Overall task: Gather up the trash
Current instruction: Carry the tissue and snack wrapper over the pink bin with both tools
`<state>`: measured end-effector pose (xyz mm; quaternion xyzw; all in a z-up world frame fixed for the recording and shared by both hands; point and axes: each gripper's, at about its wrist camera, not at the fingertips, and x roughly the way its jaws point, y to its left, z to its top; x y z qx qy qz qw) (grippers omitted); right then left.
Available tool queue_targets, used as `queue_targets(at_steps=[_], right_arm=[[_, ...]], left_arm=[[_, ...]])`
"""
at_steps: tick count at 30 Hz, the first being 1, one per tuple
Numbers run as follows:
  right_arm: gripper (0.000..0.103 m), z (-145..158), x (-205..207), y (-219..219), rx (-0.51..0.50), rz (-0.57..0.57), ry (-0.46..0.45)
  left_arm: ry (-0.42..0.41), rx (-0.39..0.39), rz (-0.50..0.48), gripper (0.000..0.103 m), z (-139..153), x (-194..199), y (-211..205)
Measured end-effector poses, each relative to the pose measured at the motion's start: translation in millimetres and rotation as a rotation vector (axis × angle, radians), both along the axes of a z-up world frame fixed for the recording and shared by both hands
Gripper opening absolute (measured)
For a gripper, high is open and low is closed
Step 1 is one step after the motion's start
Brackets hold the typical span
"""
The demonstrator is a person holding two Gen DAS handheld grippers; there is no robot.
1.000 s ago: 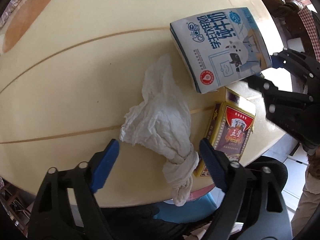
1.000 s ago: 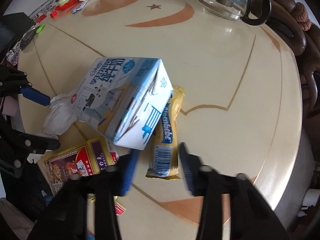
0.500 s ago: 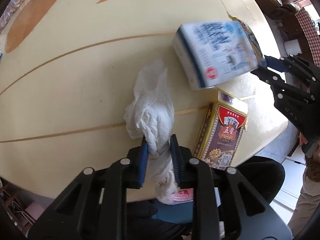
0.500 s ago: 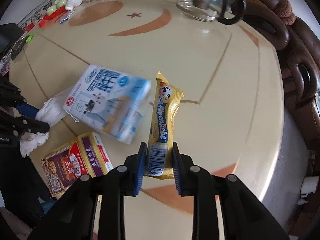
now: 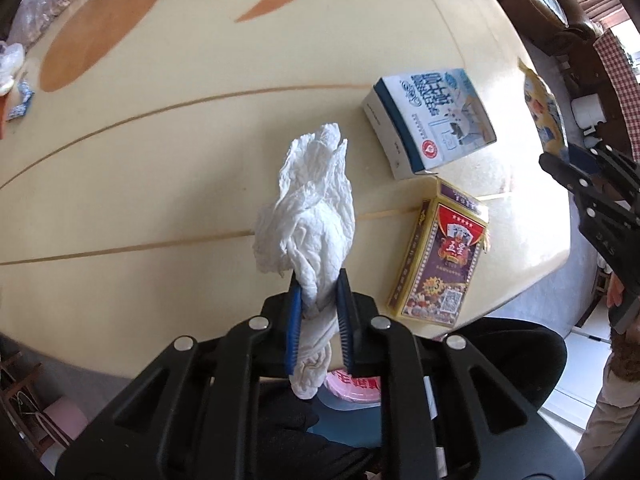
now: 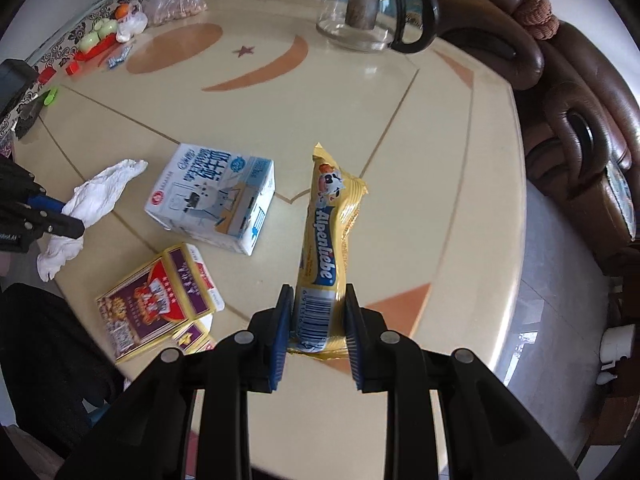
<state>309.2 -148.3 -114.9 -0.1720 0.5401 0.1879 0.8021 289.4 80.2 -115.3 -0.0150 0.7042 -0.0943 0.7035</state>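
My left gripper [image 5: 319,298] is shut on a crumpled white tissue [image 5: 310,208] and holds it lifted over the near edge of the round cream table [image 5: 160,152]. The tissue also shows in the right wrist view [image 6: 100,196]. My right gripper [image 6: 318,320] is shut on a yellow Alpenliebe candy wrapper [image 6: 326,240], raised off the table. A blue and white milk carton [image 6: 216,196] lies on its side on the table, also visible in the left wrist view [image 5: 432,120]. A purple and gold card box [image 6: 156,300] lies near the table edge, also in the left wrist view [image 5: 440,256].
A glass teapot [image 6: 368,12] stands at the far side. Plastic bags [image 6: 176,0] and small toys [image 6: 100,36] sit at the far left. A brown sofa [image 6: 580,120] curves around the right. A pink object [image 5: 354,386] lies below the table edge.
Both grippers went from open to shut, the left on the tissue and the right on the candy wrapper, and both lifted them. The milk carton dropped back flat on the table.
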Motion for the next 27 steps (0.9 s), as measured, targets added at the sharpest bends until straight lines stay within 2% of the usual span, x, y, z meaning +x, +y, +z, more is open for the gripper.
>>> queue_targets(at_steps=[7,17,27], right_arm=[[0.025,37,-33,-1,0.009,-0.002,-0.049],[0.025,84,-104,7,0.033,0.025,-0.097],[0.025,111,-178,21,0.025,0.082,-0.146]], left_arm=[[-0.065,0.014,-0.015,0.017,34,-28,-5],[-0.164,0.046,-0.064,0.017,84,-79,-11],[-0.216,0.057,-0.110,0.017,95,-126,-18]])
